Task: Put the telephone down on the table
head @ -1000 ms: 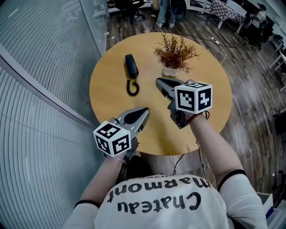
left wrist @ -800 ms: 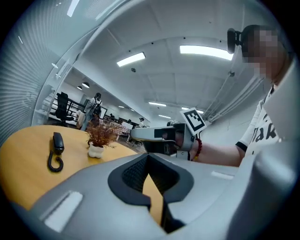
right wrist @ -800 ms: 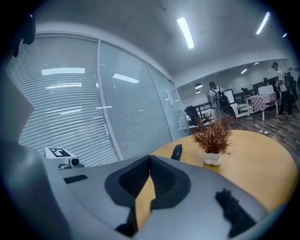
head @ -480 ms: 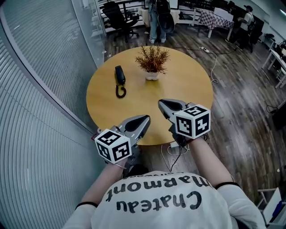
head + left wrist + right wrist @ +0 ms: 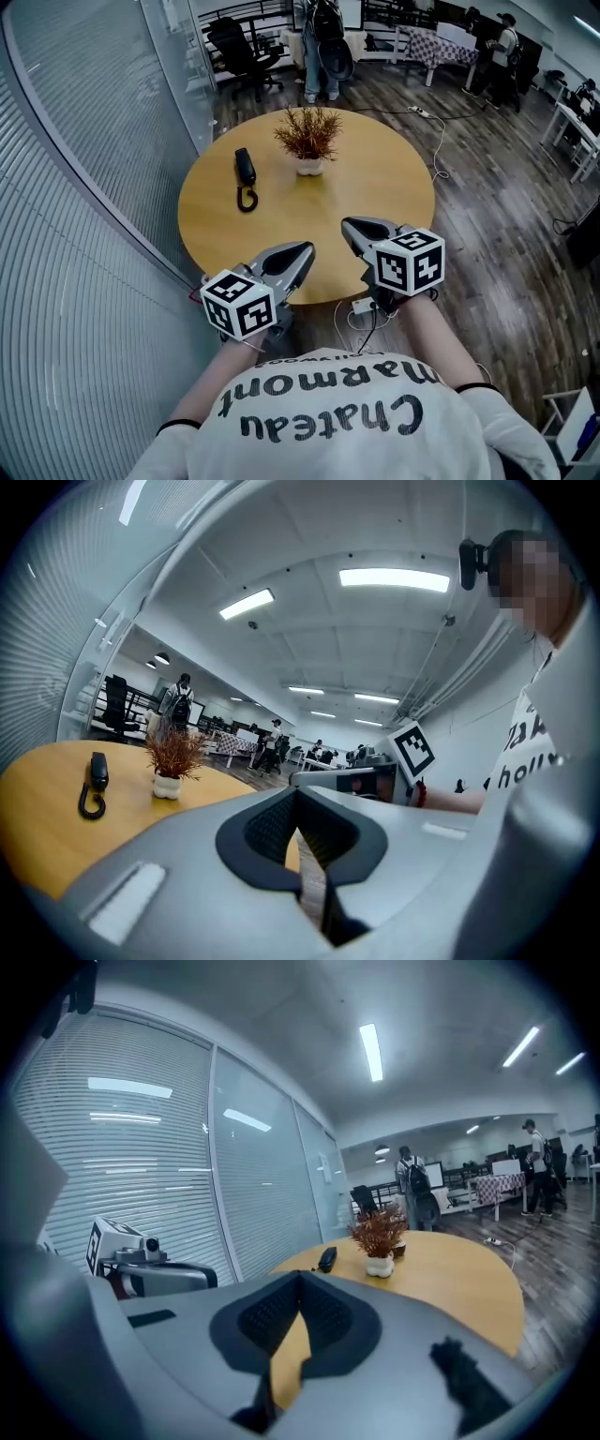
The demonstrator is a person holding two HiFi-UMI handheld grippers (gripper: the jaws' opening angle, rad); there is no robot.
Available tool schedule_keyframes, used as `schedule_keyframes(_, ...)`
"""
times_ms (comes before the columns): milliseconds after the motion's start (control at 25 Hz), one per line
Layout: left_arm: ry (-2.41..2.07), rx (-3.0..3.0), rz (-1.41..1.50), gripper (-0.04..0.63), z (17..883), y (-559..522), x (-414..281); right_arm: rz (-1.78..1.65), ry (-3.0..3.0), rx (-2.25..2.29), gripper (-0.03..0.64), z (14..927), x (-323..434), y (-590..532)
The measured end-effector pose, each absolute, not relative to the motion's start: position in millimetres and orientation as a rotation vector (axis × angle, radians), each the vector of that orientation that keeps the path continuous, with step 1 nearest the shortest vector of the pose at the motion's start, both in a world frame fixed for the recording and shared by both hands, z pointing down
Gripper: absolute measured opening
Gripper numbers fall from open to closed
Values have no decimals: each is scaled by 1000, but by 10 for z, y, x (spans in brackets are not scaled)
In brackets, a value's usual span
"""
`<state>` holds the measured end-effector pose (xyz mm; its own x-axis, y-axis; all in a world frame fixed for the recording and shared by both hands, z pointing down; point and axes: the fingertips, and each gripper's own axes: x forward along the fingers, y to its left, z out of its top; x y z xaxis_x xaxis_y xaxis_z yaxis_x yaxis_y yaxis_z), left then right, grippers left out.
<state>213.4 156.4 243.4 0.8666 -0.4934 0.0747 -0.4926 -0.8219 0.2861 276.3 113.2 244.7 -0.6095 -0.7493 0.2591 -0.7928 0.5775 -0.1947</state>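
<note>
Head view shows the left gripper (image 5: 302,251) and right gripper (image 5: 350,226) drawn back from the table (image 5: 375,187), jaws closed and empty; the telephone handset (image 5: 245,169) lies on it, so the task seems done.

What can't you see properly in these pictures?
- Telephone: too small in every view to show its buttons.
- Table: its legs are hidden beneath its top in the head view.
- Standing person behind the table: head cut off by the head view's top edge.
</note>
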Motion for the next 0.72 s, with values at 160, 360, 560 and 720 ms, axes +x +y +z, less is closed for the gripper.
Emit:
schedule_keyframes(160, -747, 2746, -25, 6, 2369, 1564, 2074, 432, -2672, 1300, 15, 2390, 2711, 1138)
schedule_keyframes(360, -763, 2748, -20, 6, 2348, 1624, 2086, 407, -2663, 1271, 15, 2404, 2703, 1200)
schedule_keyframes(560, -792, 2748, -37, 6, 2259, 1599, 1985, 416, -2663, 1261, 15, 2350, 2663, 1165)
schedule_keyframes(720, -801, 2748, -25, 6, 2290, 1670, 2015, 410, -2672, 1262, 15, 2349, 2715, 1216)
